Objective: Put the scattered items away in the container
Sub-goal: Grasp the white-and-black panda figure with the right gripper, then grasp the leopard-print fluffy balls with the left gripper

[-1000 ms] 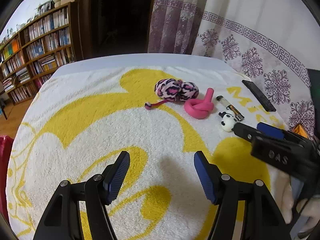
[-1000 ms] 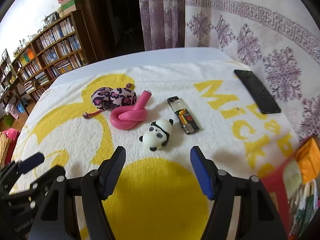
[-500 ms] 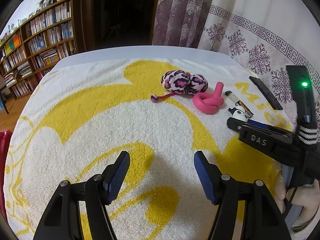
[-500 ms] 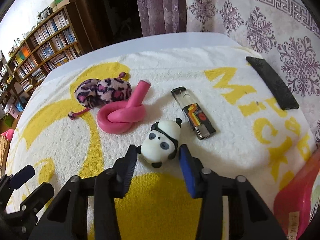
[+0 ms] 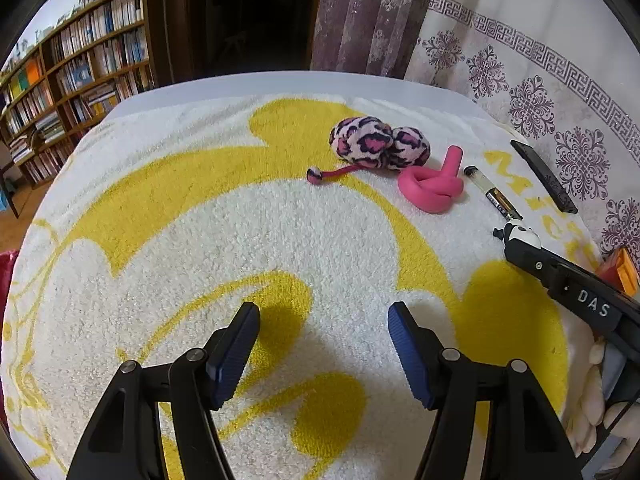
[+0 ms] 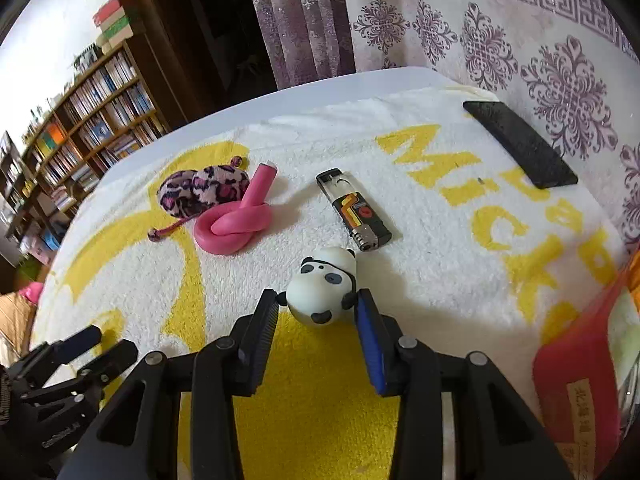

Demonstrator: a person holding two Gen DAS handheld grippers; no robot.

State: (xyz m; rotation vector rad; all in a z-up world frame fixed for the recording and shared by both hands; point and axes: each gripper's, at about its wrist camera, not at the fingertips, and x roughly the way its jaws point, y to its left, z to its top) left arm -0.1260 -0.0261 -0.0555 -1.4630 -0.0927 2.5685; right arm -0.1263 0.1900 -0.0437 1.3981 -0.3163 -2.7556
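Observation:
A small white panda toy (image 6: 322,288) sits on the yellow-and-white towel (image 6: 440,264), and my right gripper (image 6: 318,300) is shut on it, both pads touching its sides. The left wrist view shows that gripper's tip against the panda (image 5: 520,234). My left gripper (image 5: 324,320) hangs open over bare towel with nothing between its fingers. Beyond the panda lie a pink knotted foam tube (image 6: 234,224), a leopard-print plush (image 6: 200,192) with a cord, and a lighter (image 6: 354,210). A red container (image 6: 572,360) stands at the right edge.
A flat black bar (image 6: 520,148) lies at the towel's far right, close to the patterned curtain (image 6: 560,80). Bookshelves (image 5: 80,92) stand beyond the bed at the left. An orange box (image 5: 622,270) shows by the right edge.
My right gripper moved forward to the panda and its jaws narrowed onto it. The left gripper sank a little towards the towel and stayed open.

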